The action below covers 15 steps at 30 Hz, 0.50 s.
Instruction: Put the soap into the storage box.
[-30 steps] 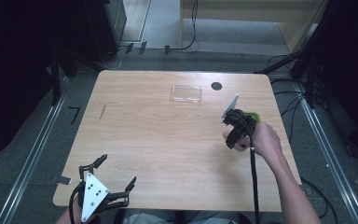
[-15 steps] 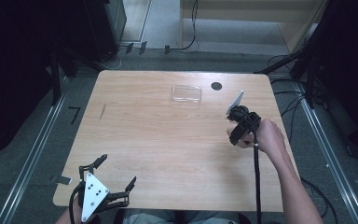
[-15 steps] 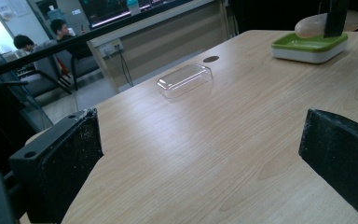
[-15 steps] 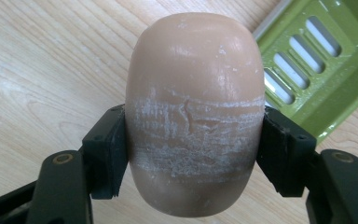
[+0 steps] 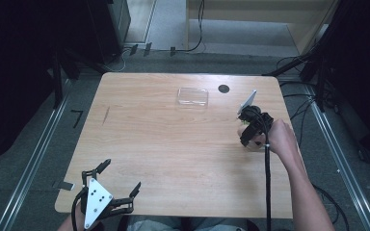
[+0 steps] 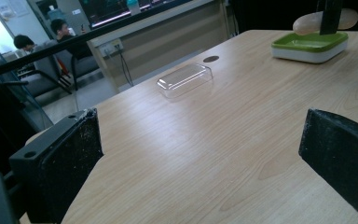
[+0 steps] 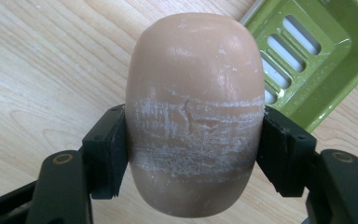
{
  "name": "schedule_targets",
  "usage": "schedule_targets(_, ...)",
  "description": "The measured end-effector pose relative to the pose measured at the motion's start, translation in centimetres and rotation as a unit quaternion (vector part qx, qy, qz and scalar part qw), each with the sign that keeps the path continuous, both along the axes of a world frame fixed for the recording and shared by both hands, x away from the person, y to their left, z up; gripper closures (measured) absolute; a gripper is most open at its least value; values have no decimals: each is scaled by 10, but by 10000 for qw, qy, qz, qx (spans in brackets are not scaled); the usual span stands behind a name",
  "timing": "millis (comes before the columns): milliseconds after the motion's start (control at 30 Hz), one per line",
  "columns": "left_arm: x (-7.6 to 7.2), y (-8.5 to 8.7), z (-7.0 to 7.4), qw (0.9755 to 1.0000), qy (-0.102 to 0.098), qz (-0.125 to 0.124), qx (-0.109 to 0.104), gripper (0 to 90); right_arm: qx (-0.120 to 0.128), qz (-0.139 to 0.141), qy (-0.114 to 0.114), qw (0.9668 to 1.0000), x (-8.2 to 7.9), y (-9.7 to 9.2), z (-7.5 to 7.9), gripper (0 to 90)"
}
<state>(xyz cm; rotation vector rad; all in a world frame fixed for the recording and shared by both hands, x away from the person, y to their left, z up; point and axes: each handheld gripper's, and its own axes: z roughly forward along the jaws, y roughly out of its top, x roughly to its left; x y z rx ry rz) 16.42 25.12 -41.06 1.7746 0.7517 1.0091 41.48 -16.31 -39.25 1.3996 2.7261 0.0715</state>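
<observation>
On the desk (image 5: 173, 144) we note the green soap dish (image 7: 324, 56) just beyond and to one side of the right claw (image 7: 193, 144), which grips a tan soap bar (image 7: 196, 116) across its short axis, long axis pointing away. The bar seems clear of the dish, probably above the wood. Left claw (image 6: 200, 158) gapes empty, well apart.

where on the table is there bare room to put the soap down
Most of the table is bare: the whole stretch between the clear lid and the left hand-held gripper. It is crowded only at the right edge, where the soap hangs beside the green dish.
</observation>
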Motion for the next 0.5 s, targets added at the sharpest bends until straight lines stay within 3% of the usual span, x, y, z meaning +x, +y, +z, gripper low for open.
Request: schedule_targets(500,0,0,0,10000,8,7,-1,0,59,-161,-5,9999,10,-8,-4,334)
